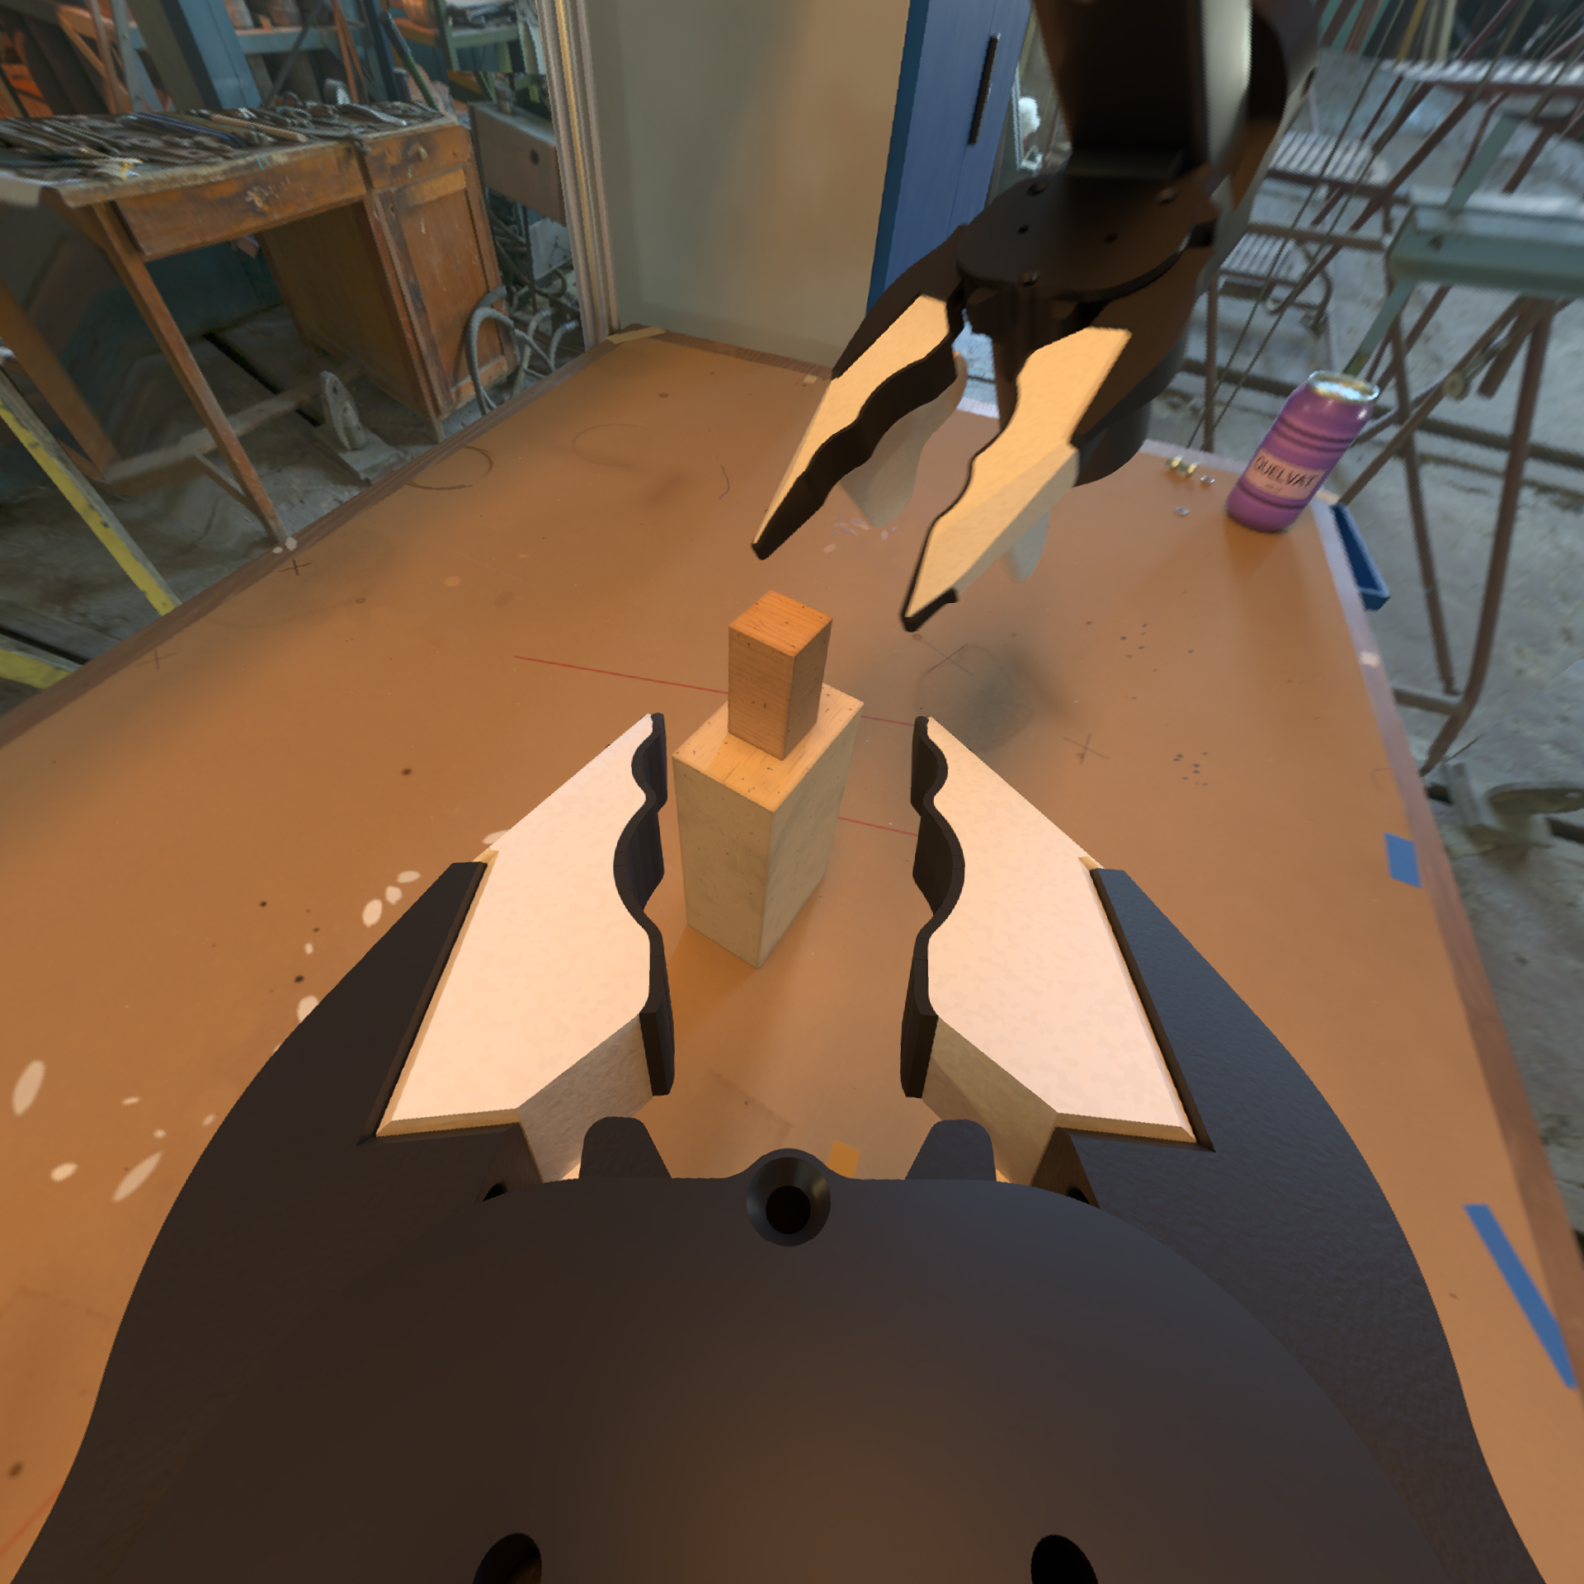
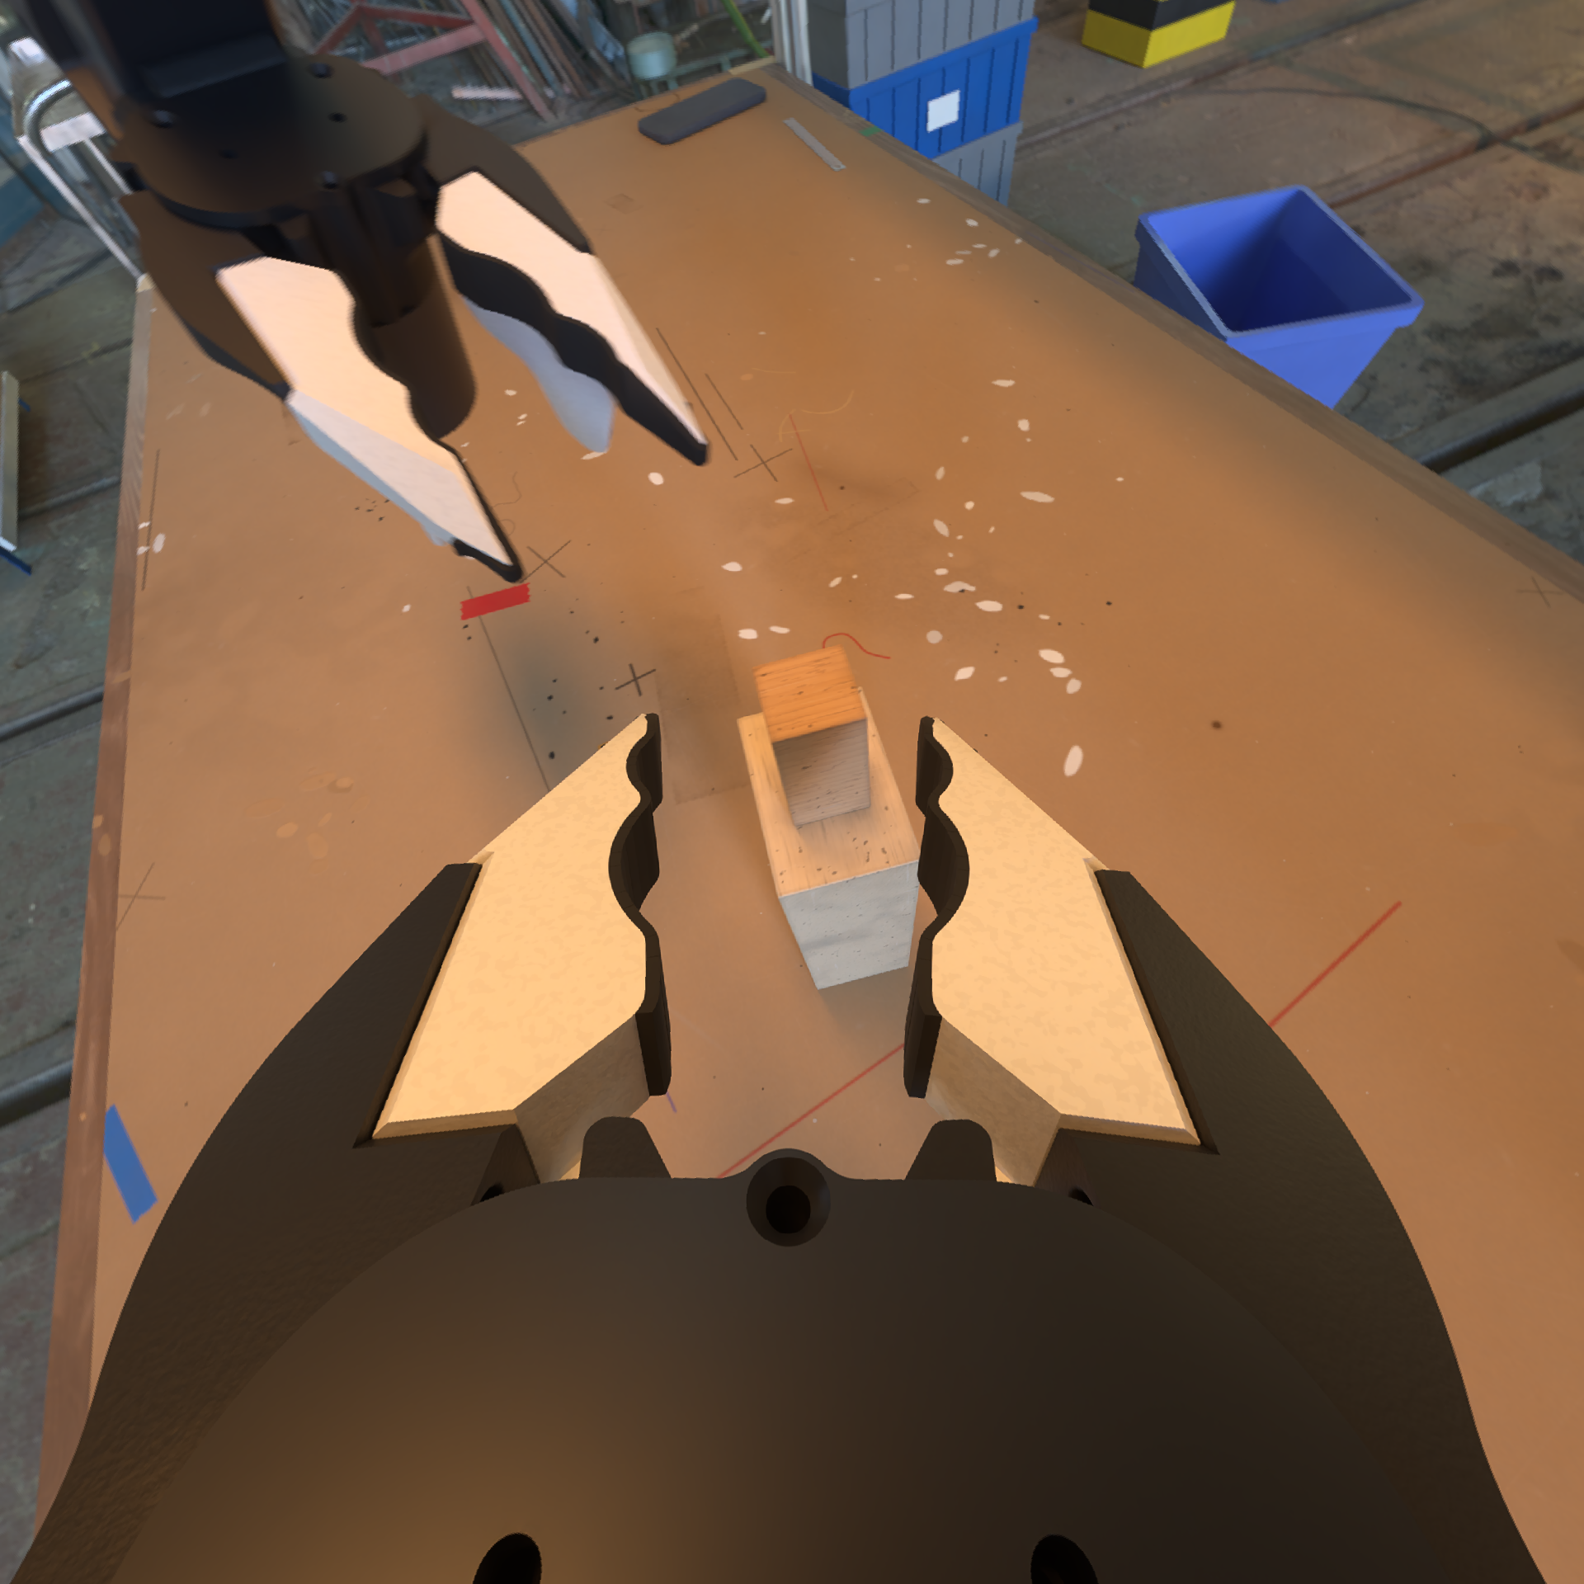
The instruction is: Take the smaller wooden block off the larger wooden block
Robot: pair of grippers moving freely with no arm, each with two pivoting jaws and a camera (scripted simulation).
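Observation:
A small orange-brown wooden block stands upright on a larger pale wooden block in the middle of the brown table. My left gripper is open, its fingers on either side of the larger block without touching. My right gripper hangs open above and beyond the small block. In the right wrist view the small block sits on the larger block, just ahead of my open right gripper. The left gripper hovers open at the far left.
A purple can stands near the table's far right edge. A dark flat phone-like object lies at the table's far end. A blue bin and stacked crates stand on the floor. A wooden workbench stands beyond the table.

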